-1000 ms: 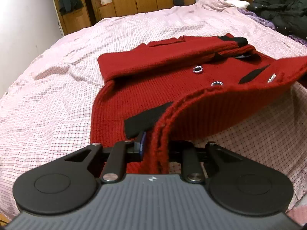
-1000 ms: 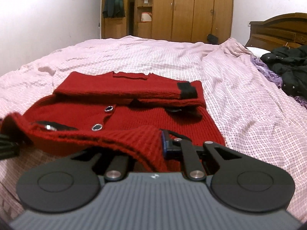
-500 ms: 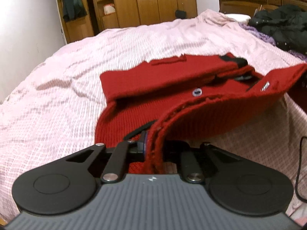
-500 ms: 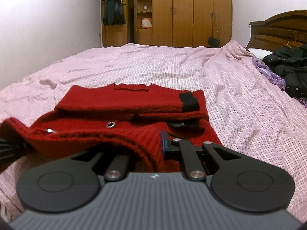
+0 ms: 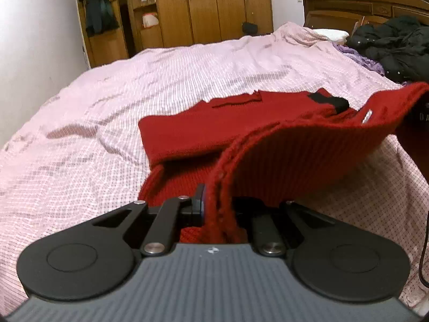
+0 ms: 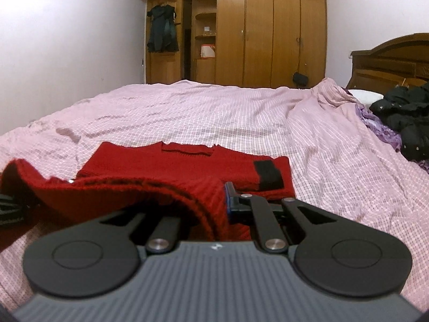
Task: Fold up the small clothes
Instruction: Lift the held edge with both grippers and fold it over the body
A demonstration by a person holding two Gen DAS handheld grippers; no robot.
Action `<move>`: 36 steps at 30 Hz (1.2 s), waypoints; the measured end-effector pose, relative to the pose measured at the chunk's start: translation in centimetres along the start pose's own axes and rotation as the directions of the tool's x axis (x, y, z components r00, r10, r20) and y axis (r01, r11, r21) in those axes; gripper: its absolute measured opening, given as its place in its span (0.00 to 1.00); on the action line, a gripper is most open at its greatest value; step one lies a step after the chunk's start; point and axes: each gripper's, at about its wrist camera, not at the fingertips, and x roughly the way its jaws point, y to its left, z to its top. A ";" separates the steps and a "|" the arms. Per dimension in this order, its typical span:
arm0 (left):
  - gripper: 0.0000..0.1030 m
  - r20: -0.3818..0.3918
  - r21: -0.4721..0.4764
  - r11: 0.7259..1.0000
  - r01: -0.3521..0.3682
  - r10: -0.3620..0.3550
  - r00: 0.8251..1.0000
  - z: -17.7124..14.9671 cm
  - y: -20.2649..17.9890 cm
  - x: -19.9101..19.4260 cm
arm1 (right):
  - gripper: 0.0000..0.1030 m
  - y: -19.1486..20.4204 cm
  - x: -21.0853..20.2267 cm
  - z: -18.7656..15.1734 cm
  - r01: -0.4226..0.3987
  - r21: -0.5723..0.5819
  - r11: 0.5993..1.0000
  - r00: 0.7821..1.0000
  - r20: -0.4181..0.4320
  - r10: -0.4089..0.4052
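Left wrist: our left gripper clenched the red cardigan's hem, risen over the second above the bedspread, buttons now hidden; fold nearing the collar | Right wrist: our right gripper clenched the hem's other corner; only here the black cuff showed fully.

I see left gripper low in its own view, fingers pointing forward, jaws closed tight on hem of red knit cardigan; only left finger visible, other hidden behind knit. I see right gripper level, pointing forward, likewise clamped on same hem; right finger visible, left one buried under fabric. Both grippers raised, hem stretched between them.
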 end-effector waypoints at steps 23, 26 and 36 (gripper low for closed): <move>0.14 0.104 0.096 0.994 -0.061 0.051 0.993 7.5 1.2 2.1 | 0.10 -1.0 2.9 3.5 0.077 0.056 0.995 0.991 0.108 -0.082; 0.14 0.117 0.094 0.993 -0.067 0.055 0.992 10.1 1.4 3.9 | 0.10 -1.3 4.7 4.7 0.092 0.046 0.995 0.988 0.119 -0.097; 0.14 0.014 0.047 0.995 -0.093 0.092 0.996 14.3 3.0 14.3 | 0.10 -1.7 13.6 5.9 0.116 -0.046 0.992 0.993 0.044 -0.114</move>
